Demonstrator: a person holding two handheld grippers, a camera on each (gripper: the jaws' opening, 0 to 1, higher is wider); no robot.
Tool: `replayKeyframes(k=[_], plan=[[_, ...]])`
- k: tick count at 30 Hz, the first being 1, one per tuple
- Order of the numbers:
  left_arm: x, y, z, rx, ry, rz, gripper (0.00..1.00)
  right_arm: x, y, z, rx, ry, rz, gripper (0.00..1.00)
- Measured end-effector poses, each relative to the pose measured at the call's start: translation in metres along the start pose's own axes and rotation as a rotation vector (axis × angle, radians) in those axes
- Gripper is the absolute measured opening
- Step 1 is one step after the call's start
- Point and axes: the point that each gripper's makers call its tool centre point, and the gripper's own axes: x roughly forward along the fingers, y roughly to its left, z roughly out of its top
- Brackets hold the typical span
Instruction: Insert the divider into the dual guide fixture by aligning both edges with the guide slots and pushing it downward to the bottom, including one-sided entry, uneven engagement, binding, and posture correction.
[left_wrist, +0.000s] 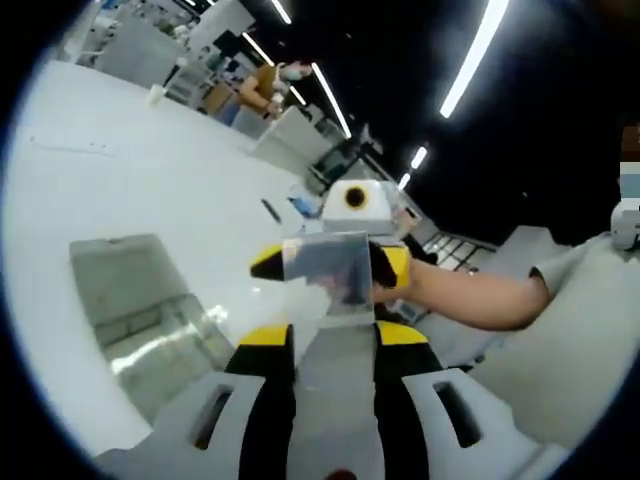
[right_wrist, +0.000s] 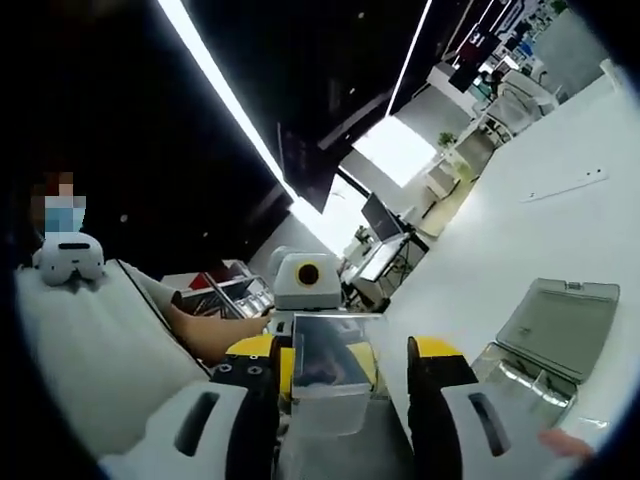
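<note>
In the left gripper view, the left tongs rise from the bottom centre of the frame with yellow-tipped black jaws spread apart, grasping nothing. Just above them, at frame centre, the clear rectangular plastic divider is held upright between the yellow jaw tips of the right tongs, which enter from the right on a person's bare forearm. At lower left, the grey transparent dual guide fixture lies on the white table, well apart from the divider. A person in a grey top occupies the right edge. Beyond the table, at the top of the frame, stand office desks and ceiling light strips.

In the right gripper view, the right tongs at bottom centre are clenched on the divider. Just beyond it stand the yellow jaw tips of the left tongs. The fixture lies at lower right on the table.
</note>
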Motion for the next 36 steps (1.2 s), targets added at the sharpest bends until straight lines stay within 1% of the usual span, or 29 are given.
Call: replayKeyframes(k=[4, 6, 8, 13, 23, 27, 30, 36], plan=[[0.0000, 0.0003, -0.0007, -0.006, -0.001, -0.005, 0.26, 0.0003, -0.0003, 0.0002, 0.003, 0.003, 0.002, 0.43], [-0.0001, 0.0016, -0.0008, -0.009, -0.002, -0.005, 0.26, 0.0008, 0.0022, -0.0001, 0.003, 0.007, 0.016, 0.38], [0.0001, 0.0008, -0.0010, -0.015, -0.005, -0.011, 0.26, 0.0014, 0.0030, -0.0002, 0.009, 0.007, 0.023, 0.35], [0.0000, 0.0010, -0.0015, -0.027, -0.011, -0.021, 0.26, 0.0019, 0.0016, -0.0007, 0.016, 0.000, 0.022, 0.33], [-0.0008, 0.0012, -0.0020, -0.050, -0.025, -0.043, 0.26, 0.0033, 0.0012, -0.0010, 0.031, -0.005, 0.025, 0.32], [-0.0017, 0.0046, -0.0026, -0.058, -0.034, -0.044, 0.27, 0.0037, -0.0022, -0.0014, 0.031, -0.005, 0.004, 0.32], [-0.0023, 0.0036, -0.0028, -0.066, -0.039, -0.052, 0.27, 0.0050, -0.0016, -0.0014, 0.040, -0.006, 0.003, 0.31], [-0.0045, 0.0058, -0.0010, -0.034, -0.050, -0.030, 0.28, 0.0079, -0.0036, -0.0002, 0.032, -0.007, -0.025, 0.31]])
